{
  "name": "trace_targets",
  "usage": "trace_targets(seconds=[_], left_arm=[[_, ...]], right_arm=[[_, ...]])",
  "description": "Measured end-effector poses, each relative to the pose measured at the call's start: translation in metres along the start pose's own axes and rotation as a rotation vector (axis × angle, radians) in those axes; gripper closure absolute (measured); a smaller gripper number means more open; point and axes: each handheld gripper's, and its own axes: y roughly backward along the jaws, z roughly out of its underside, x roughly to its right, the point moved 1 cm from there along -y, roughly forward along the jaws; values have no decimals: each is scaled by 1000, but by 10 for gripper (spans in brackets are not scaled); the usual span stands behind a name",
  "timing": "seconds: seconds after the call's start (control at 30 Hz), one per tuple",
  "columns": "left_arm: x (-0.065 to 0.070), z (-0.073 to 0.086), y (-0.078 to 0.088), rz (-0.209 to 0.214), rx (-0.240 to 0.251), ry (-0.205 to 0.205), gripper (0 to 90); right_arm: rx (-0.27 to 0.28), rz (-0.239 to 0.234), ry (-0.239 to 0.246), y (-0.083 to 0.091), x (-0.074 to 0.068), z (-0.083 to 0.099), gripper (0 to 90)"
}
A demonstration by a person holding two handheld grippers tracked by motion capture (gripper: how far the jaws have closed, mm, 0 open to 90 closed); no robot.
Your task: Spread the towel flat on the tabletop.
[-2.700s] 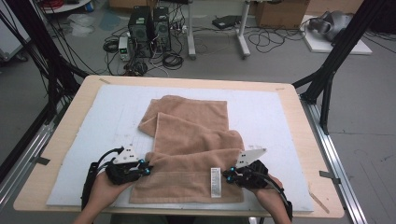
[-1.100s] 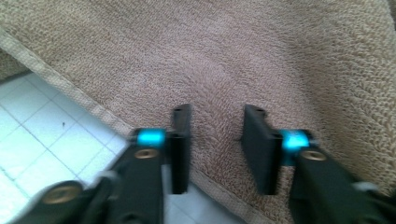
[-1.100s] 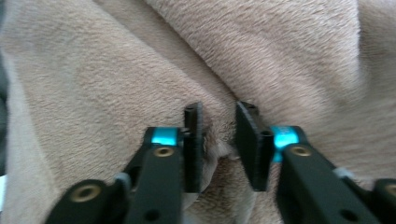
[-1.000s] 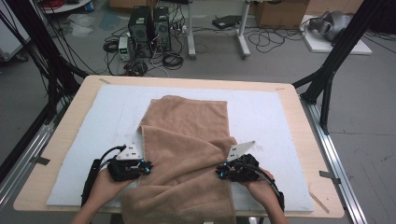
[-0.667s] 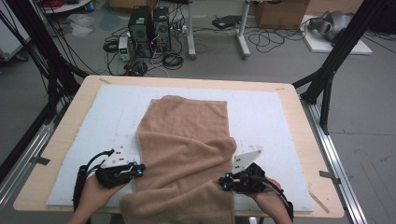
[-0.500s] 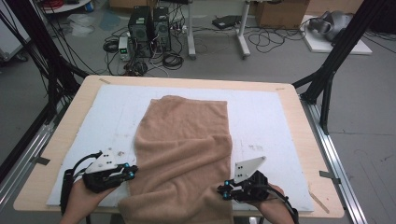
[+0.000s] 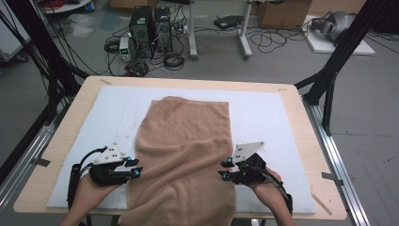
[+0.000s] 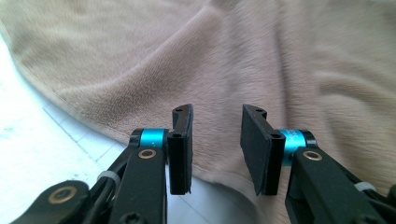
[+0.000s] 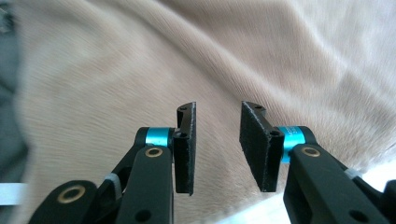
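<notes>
White mat (image 7: 277, 117) under rumpled tan towel (image 7: 186, 155)

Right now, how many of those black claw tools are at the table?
2. The left gripper sits by the brown towel's left edge, the right gripper by its right edge. Both have just opened, nothing between their jaws. None seems hidden.

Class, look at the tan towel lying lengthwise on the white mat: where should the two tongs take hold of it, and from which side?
Probably at the near hem of the towel, one corner each, coming in from its long sides: that end droops over the table edge, so its corners hang free of the mat.
</notes>
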Motion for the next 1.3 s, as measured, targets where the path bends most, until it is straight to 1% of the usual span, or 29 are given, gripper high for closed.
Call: trace_targets(seconds=[0.03, 0.07, 0.1, 0.13, 0.2, 0.23, 0.27, 0.3, 0.33, 0.37, 0.4, 0.43, 0.47, 0.53, 0.6, 0.7, 0.8, 0.87, 0.9, 0.93, 0.97, 1.0, 1.03, 1.07, 1.1, 1.17, 1.2, 1.23, 1.3], left_arm=[[-1, 1, -6, 3, -15, 7, 642], [-2, 2, -10, 6, -37, 5, 640], [-2, 3, -14, 12, -51, 1, 635], [-1, 5, -18, 17, -64, -6, 634], [1, 9, -24, 23, -101, -22, 641], [2, 11, -24, 16, -83, -25, 652], [2, 12, -24, 12, -73, -17, 674], [1, 13, -23, 18, -64, -8, 711], [1, 14, -22, 12, -57, -2, 797], [1, 14, -21, 16, -59, 0, 821], [2, 14, -20, 15, -55, -4, 849], [3, 14, -19, 11, -57, -17, 863], [4, 14, -17, 16, -54, -20, 883], [7, 14, -13, 17, -41, -21, 891], [9, 15, -7, 24, -22, -17, 895], [11, 19, 3, 21, -10, -15, 895], [12, 20, 12, 20, 5, -12, 894], [12, 18, 16, 18, 19, -11, 886], [12, 17, 16, 19, 19, -11, 863], [13, 15, 14, 30, 22, -10, 828], [13, 14, 13, 42, 20, -18, 775], [15, 12, 10, 54, 20, -28, 749], [17, 11, 7, 60, 16, -37, 722], [19, 10, 4, 62, 9, -41, 691], [20, 9, 0, 63, -2, -46, 658], [20, 10, -7, 58, -25, -51, 627], [19, 11, -11, 57, -40, -50, 615], [18, 12, -14, 63, -51, -46, 612], [16, 13, -18, 76, -62, -36, 625]], right_arm=[[-13, -1, -8, -7, 3, 3, 642], [-26, 5, -22, -12, 5, 6, 638], [-33, -6, -35, -17, 6, 9, 634], [-35, -13, -40, -21, 8, 12, 634], [-70, -21, -38, -28, 7, 18, 659], [-91, -32, -39, -32, 6, 21, 674], [-69, -31, -46, -33, 5, 23, 699], [-57, -34, -52, -32, 5, 25, 765], [-50, -54, -58, -31, 5, 26, 835], [-49, -59, -46, -30, 4, 27, 855], [-54, -60, -37, -29, 2, 26, 861], [-64, -72, -33, -28, 0, 25, 865], [-65, -85, -16, -28, -2, 24, 866], [-60, -105, -5, -23, -9, 22, 867], [-45, -120, 5, -18, -17, 21, 867], [-26, -135, 16, -7, -29, 22, 867], [2, -182, 33, 6, -43, 21, 863], [25, -208, 48, 13, -49, 18, 849], [47, -195, 60, 19, -51, 15, 818], [59, -187, 59, 23, -51, 13, 805], [79, -162, 66, 28, -48, 9, 755], [76, -130, 62, 30, -46, 7, 738], [59, -102, 65, 31, -42, 4, 719], [52, -80, 64, 31, -38, 3, 677], [51, -55, 54, 28, -33, 3, 669], [23, -54, 24, 16, -23, 8, 638], [16, -49, 15, 10, -20, 11, 629], [-3, -46, 2, 2, -17, 14, 622], [-20, -31, -13, -9, -14, 19, 613]])
